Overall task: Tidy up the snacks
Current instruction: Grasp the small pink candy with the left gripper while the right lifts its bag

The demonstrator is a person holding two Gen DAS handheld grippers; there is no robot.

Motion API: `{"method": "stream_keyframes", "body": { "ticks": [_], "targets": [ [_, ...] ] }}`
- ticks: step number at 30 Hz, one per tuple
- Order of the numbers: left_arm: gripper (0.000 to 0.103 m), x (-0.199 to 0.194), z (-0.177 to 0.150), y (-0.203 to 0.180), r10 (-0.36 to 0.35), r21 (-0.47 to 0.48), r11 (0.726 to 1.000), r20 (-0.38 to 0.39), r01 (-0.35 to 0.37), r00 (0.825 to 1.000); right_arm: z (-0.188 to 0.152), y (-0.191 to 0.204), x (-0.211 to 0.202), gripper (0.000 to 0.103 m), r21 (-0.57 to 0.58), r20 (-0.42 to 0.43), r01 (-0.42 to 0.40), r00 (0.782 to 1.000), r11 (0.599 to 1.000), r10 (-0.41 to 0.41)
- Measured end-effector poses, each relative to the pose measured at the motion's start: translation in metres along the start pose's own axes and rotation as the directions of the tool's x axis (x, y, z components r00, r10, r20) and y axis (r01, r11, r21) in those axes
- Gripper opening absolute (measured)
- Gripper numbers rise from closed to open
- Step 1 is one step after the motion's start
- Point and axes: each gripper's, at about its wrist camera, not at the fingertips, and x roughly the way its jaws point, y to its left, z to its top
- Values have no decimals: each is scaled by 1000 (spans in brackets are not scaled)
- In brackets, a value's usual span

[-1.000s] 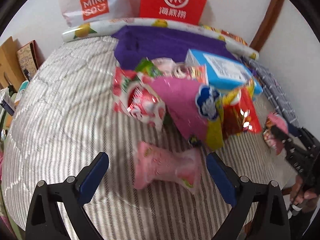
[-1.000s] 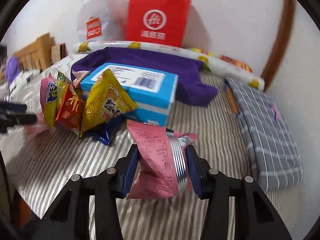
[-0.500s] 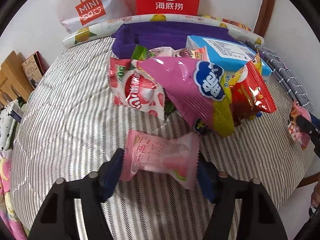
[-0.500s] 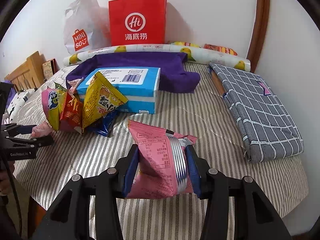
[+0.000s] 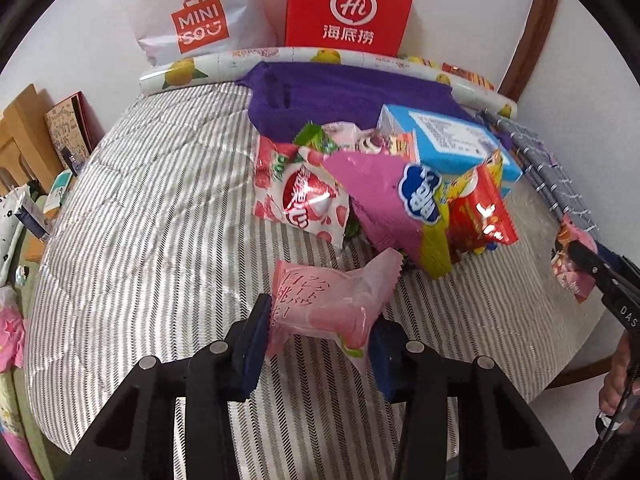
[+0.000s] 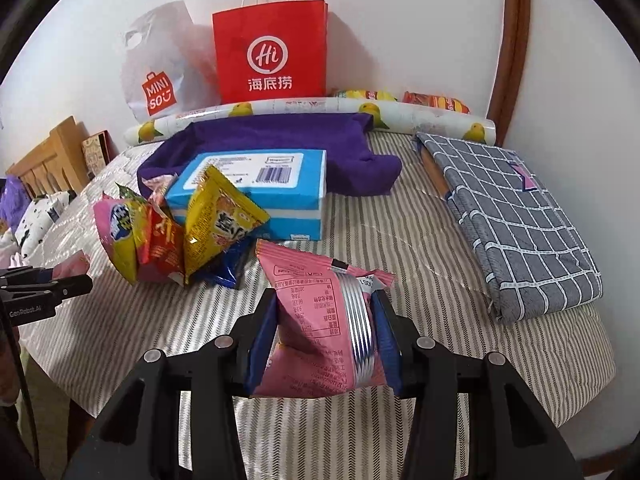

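My left gripper (image 5: 320, 328) is shut on a pale pink peach snack packet (image 5: 332, 300), held just above the striped bed cover (image 5: 152, 208). My right gripper (image 6: 324, 336) is shut on a darker pink snack packet (image 6: 316, 320) with a silver seam; this packet also shows at the right edge of the left wrist view (image 5: 568, 260). A pile of snack bags lies mid-bed: a strawberry bag (image 5: 300, 196), a pink and yellow bag (image 5: 400, 208), a red bag (image 5: 480, 208), a yellow bag (image 6: 220, 220). They lean on a blue box (image 6: 256, 192).
A purple cloth (image 6: 280, 136) lies behind the box. A folded grey checked cloth (image 6: 516, 216) lies at the right. A fruit-print roll (image 6: 312, 112), a red paper bag (image 6: 270, 56) and a white plastic bag (image 6: 160, 68) stand by the wall. The bed's front edge is near.
My left gripper closed on the pale pink packet and lifted it slightly off the cover. My right gripper kept its hold on the darker pink packet and shifted a little.
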Motion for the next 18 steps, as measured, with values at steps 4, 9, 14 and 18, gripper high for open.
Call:
{"method": "stream_keyframes", "body": {
  "ticks": [4,9,14,18],
  "targets": [
    [42,-15,4,-1,-13,3,1000,29,13,1000,7,3,-6,46,-7,3,10,1000,1000,-10],
    [42,-32,16,-5,-55,7,998,54,55,997,20,4,-18,46,-9,33,7,999,1000,-7],
    [42,-45,34,-20,-100,37,995,75,97,992,36,9,-25,46,-12,58,-7,998,1000,8],
    [42,-48,51,-36,-129,63,990,88,123,988,52,15,-29,46,-20,76,-25,997,999,27]
  ]
}}
